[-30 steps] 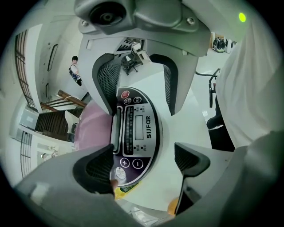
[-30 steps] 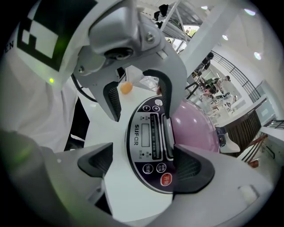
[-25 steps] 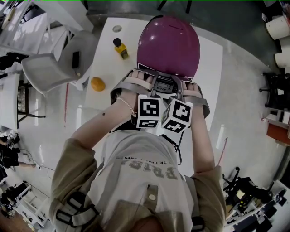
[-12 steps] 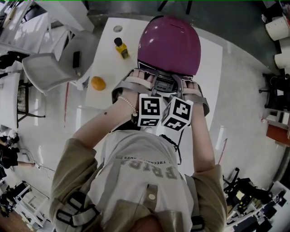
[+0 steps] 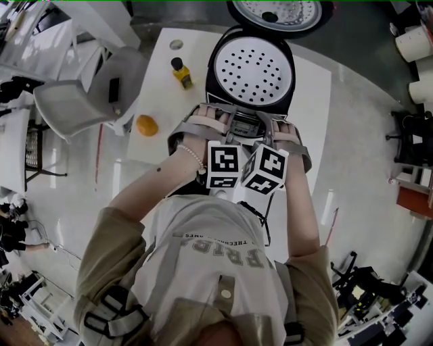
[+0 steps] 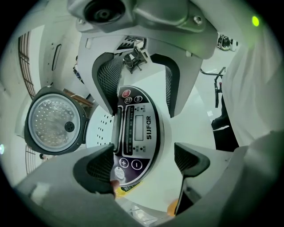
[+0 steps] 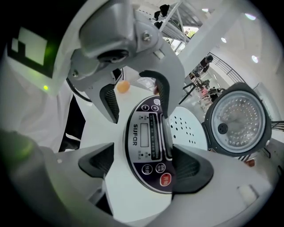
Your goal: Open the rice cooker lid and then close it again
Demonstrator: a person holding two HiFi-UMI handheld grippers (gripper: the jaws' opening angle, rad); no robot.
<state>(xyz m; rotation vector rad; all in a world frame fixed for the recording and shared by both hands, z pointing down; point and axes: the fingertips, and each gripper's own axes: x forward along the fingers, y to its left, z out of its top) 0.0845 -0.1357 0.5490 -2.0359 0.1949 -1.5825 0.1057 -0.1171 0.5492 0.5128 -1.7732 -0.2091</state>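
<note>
The rice cooker (image 5: 254, 71) stands on a white table (image 5: 312, 88) with its lid (image 5: 277, 13) swung up and back, so the metal inner face shows. A white perforated tray (image 5: 252, 67) fills the pot's mouth. My left gripper (image 5: 222, 123) and right gripper (image 5: 269, 126) both point down at the cooker's front, side by side. In the left gripper view my left gripper (image 6: 142, 166) stands open over the dark control panel (image 6: 137, 133). In the right gripper view my right gripper (image 7: 142, 166) stands open over the same panel (image 7: 148, 142), with the lid (image 7: 239, 119) beyond. Neither holds anything.
A yellow bottle with a black cap (image 5: 180, 71) and an orange (image 5: 146, 125) sit on the table left of the cooker. A small round disc (image 5: 176, 44) lies at the far left corner. A white chair (image 5: 74, 101) stands off the table's left edge.
The purple lid was down over the pot before; now it has sprung open and back, baring the white perforated tray. Both grippers have kept their place at the front.
</note>
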